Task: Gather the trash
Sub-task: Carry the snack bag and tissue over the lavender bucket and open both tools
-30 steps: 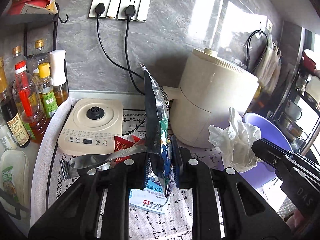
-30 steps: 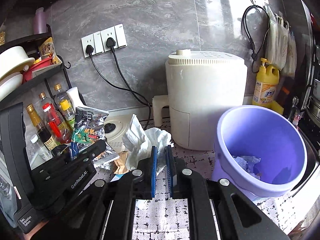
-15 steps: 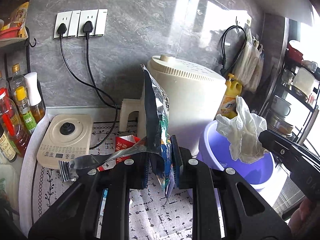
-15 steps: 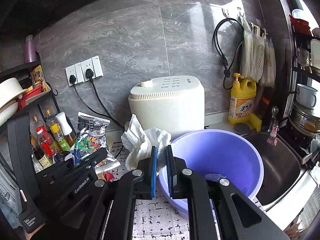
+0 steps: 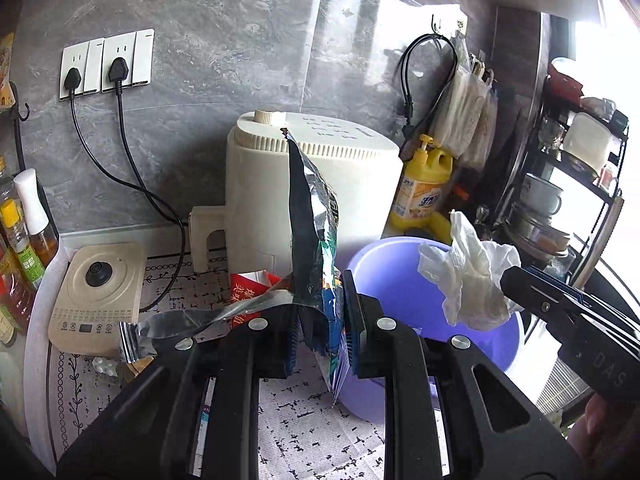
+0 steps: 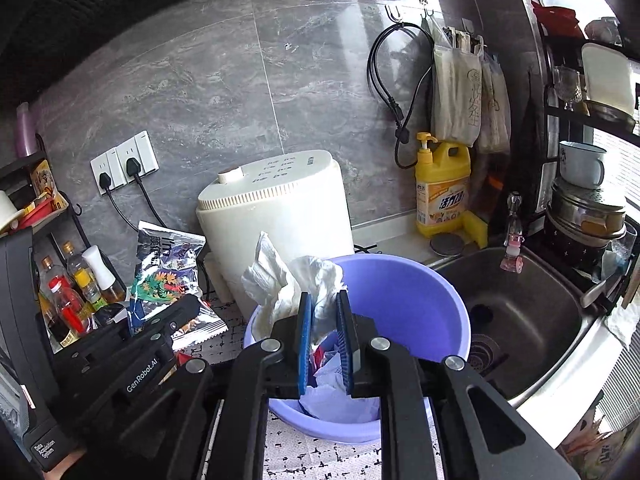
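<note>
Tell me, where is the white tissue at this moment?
In the right wrist view, the white tissue sits between the right gripper's just-opening jaws, above the purple bucket.

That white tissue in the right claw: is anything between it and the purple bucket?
Nothing visible: the tissue hangs right over the open purple bucket, between the right gripper jaws, which have just been opening.
</note>
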Action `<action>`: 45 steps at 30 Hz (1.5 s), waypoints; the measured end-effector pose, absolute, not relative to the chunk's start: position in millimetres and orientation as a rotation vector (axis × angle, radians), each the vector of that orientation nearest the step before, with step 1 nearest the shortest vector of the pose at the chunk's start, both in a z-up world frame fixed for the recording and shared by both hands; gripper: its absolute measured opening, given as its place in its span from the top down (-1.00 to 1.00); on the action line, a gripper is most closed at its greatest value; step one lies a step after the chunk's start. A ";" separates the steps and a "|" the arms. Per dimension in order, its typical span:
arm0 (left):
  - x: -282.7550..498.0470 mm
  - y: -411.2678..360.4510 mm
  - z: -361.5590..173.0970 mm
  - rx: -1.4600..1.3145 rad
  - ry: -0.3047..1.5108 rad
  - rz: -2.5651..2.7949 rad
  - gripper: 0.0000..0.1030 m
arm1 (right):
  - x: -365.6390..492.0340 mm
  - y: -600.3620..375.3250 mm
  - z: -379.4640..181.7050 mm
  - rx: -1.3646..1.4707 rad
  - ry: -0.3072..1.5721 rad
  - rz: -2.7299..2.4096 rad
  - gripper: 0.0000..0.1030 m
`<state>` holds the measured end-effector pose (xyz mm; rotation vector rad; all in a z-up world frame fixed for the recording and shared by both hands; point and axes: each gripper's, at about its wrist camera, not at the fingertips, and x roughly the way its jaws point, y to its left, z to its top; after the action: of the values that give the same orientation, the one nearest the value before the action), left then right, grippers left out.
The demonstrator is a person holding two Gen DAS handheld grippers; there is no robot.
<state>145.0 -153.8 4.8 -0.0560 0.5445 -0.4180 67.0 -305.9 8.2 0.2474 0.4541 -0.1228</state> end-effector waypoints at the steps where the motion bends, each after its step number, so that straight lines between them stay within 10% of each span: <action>1: 145.3 -157.4 5.2 -0.053 0.544 -0.426 0.63 | 64.1 -309.4 8.1 0.255 0.447 -0.136 0.09; 15: 142.2 -216.9 -3.0 -0.024 0.577 -0.578 0.62 | 24.6 -352.3 0.5 0.315 0.425 -0.305 -0.26; 22: 141.4 -232.0 -7.6 -0.012 0.594 -0.603 -0.20 | 16.8 -361.7 -2.4 0.323 0.423 -0.324 -0.27; 45: 144.0 -127.4 -0.7 -0.095 0.536 -0.295 -0.88 | 61.9 -311.4 -5.4 0.264 0.457 -0.108 -0.46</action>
<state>144.0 -127.4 -0.7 -0.0945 0.5359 -0.2953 61.9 -311.4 -5.4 0.2639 0.4575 -0.1080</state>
